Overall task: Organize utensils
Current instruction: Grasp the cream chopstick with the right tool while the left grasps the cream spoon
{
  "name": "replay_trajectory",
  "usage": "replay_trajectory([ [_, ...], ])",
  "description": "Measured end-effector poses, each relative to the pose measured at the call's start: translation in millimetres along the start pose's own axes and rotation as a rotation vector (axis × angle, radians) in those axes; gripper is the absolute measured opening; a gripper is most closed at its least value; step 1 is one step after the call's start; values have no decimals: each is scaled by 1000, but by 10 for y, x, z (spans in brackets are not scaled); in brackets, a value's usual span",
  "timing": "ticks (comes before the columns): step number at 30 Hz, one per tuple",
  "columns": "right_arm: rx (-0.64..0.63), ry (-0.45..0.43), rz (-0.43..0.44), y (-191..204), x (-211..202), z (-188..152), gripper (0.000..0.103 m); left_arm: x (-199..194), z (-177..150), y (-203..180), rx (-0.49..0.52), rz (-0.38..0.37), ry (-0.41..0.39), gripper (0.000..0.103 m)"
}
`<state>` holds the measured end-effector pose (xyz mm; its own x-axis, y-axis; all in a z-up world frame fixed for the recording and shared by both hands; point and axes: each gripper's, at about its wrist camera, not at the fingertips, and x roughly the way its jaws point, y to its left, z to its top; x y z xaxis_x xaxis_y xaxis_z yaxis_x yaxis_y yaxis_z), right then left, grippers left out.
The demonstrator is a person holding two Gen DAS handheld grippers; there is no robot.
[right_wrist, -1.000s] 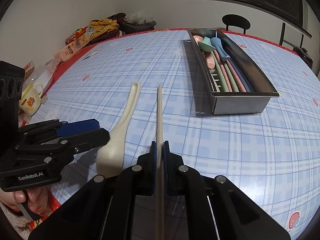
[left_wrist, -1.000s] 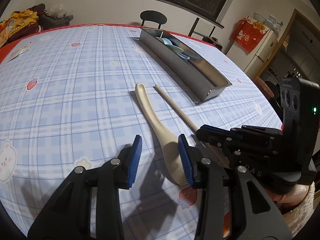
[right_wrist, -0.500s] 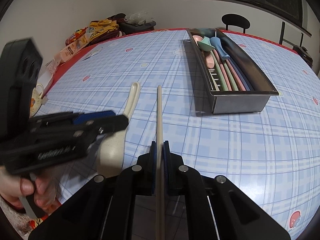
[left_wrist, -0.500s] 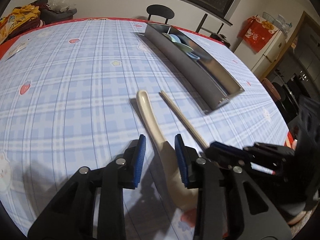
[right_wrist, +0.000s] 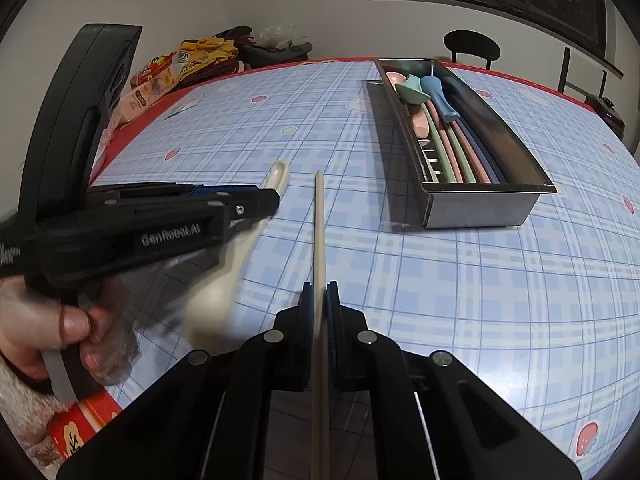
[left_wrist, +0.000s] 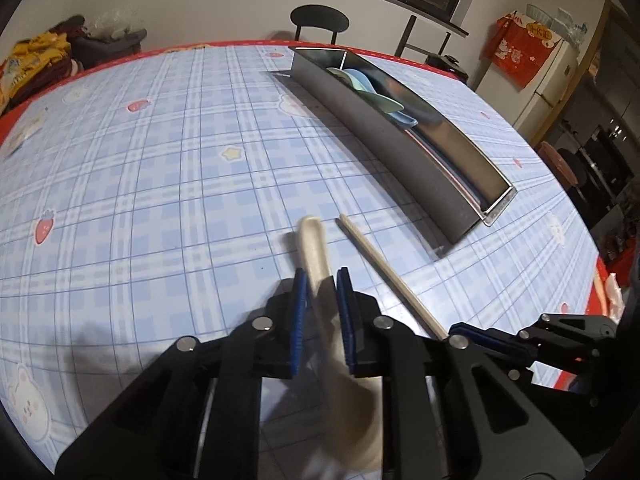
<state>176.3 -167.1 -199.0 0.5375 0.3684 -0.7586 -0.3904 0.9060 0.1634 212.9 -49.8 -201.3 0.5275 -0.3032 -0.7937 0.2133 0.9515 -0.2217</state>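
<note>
Looking across the checked tabletop (left_wrist: 168, 184), we see a steel tray (right_wrist: 480, 210) lying well beyond both grippers, with nothing between them and it. At the far edge sit snack bags (right_wrist: 160, 80), and a dark chair (left_wrist: 319, 20) stands behind the tabletop.

Our left gripper (left_wrist: 322, 280) is closing its jaws, with the handle of the cream spoon (left_wrist: 314, 248) between the blue pads; the blur keeps us from telling whether they press on it. The spoon's bowl runs back under the gripper, smeared. Our right gripper (right_wrist: 319, 292) is clamped on a chopstick (right_wrist: 319, 216), which points toward the tray's near left corner and lies just beside the spoon.

From the right wrist we look down into the tray: pink, green and blue spoons (right_wrist: 418, 94) at its far end, and pastel chopsticks (right_wrist: 452, 148) lying lengthwise. That view also shows the left gripper from the side, partly covering the spoon, and the hand (right_wrist: 48, 332) holding it. From the left wrist the tray's near wall hides most of its contents, but a white fridge (left_wrist: 548, 76) with a red cloth shows at right.
</note>
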Motion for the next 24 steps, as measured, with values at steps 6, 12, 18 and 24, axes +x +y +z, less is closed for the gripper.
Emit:
replay_trajectory([
  [6,5,0,6,-18,-7,-2,7,-116,-47,91,32,19,6,5],
  [12,6,1,10,-21,-13,-3,7,-290,-162,208,11,0,27,7],
  [18,14,0,19,-35,-20,-4,7,-537,-363,-24,106,15,9,37],
  [24,17,1,24,-40,-22,-4,7,-475,-586,-336,308,193,22,39],
])
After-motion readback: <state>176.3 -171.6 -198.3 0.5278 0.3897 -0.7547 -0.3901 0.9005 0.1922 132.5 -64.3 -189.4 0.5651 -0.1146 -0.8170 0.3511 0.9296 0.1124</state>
